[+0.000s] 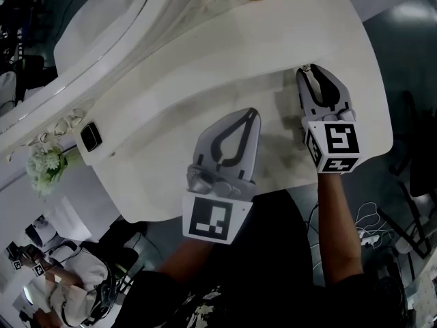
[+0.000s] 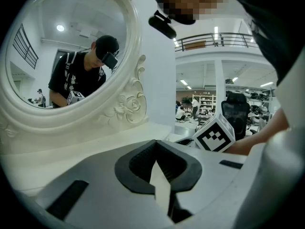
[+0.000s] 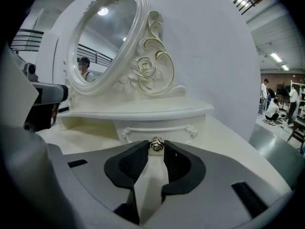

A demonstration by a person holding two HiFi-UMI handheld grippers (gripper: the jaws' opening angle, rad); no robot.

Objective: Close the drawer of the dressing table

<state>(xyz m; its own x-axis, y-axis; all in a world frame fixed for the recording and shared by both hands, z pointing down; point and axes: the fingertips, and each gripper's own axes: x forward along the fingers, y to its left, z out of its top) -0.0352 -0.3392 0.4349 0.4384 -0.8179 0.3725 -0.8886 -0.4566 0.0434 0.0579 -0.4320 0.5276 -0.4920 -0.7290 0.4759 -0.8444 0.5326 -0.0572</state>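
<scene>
Right gripper view shows the right gripper (image 3: pixel 156 152) with its jaws pinching a small rose-shaped metal knob (image 3: pixel 156 144) at their very tips. Just behind the knob, at 12 o'clock, stands the pale drawer front (image 3: pixel 143 129) with rope-like trim. It is tucked under the shelf that carries the oval mirror (image 3: pixel 102 37). The knob appears to belong to this drawer; how far the drawer stands out I cannot tell.

From the head view, that gripper sits at 2 o'clock over the white desk (image 1: pixel 171 67). The left gripper (image 1: pixel 255 113) hangs near the centre with its jaws pressed together on nothing, above bare desk and well apart from the knob.

The drawer front's long axis runs from 9 to 3 o'clock across the right jaws, with the knob about midway along it. The drawer's travel therefore seems to lie along the jaws' own line. A straight push toward 12 o'clock by the right hand, plainly the nearer one, should seat it without skewing.
</scene>
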